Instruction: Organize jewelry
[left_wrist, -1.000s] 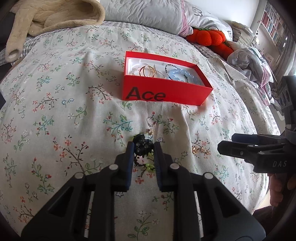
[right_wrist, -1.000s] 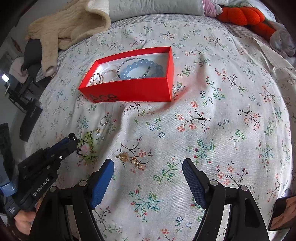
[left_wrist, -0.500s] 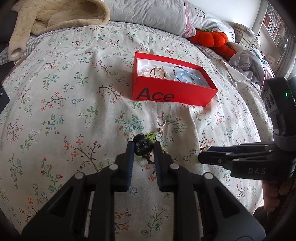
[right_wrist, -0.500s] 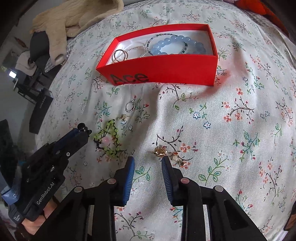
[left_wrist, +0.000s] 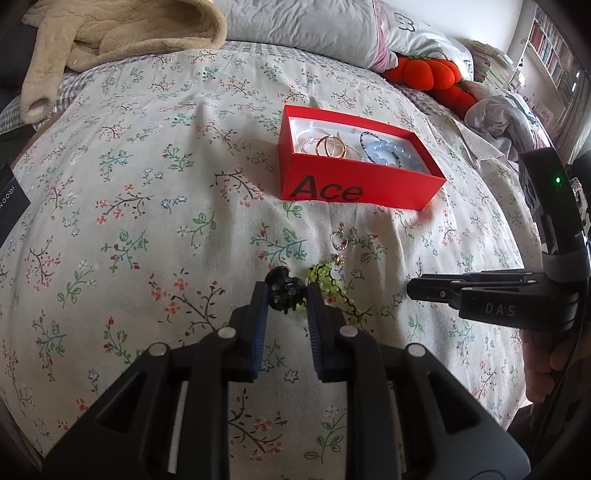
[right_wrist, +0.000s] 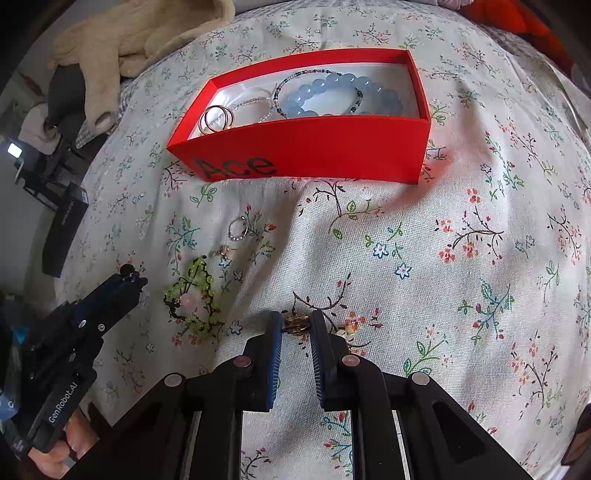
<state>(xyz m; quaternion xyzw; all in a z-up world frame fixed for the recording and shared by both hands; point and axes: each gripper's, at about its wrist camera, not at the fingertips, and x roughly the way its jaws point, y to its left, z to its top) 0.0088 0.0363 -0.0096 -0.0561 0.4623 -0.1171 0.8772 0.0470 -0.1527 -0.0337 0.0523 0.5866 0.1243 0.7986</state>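
A red "Ace" box (left_wrist: 354, 184) (right_wrist: 314, 155) lies on the floral bedspread and holds a blue bead bracelet (right_wrist: 340, 94), gold rings (left_wrist: 332, 147) and thin chains. My left gripper (left_wrist: 286, 295) is shut on a black beaded piece (left_wrist: 284, 290), just above the bed. A green bead bracelet (right_wrist: 194, 295) (left_wrist: 332, 288) lies beside it. My right gripper (right_wrist: 296, 326) is closed around a small gold earring (right_wrist: 295, 325) on the cover. A silver ring (right_wrist: 237, 229) and a small gold charm (right_wrist: 221, 252) lie below the box.
A beige blanket (left_wrist: 122, 33) and grey pillow (left_wrist: 306, 26) lie at the bed's far side. An orange plush (left_wrist: 424, 74) sits far right. A black box (right_wrist: 66, 225) stands left off the bed. A second small gold piece (right_wrist: 347, 330) lies right of my right fingers.
My right gripper closed from wide open and moved forward onto the gold earring. My left gripper drew back from the box with the black piece still held.
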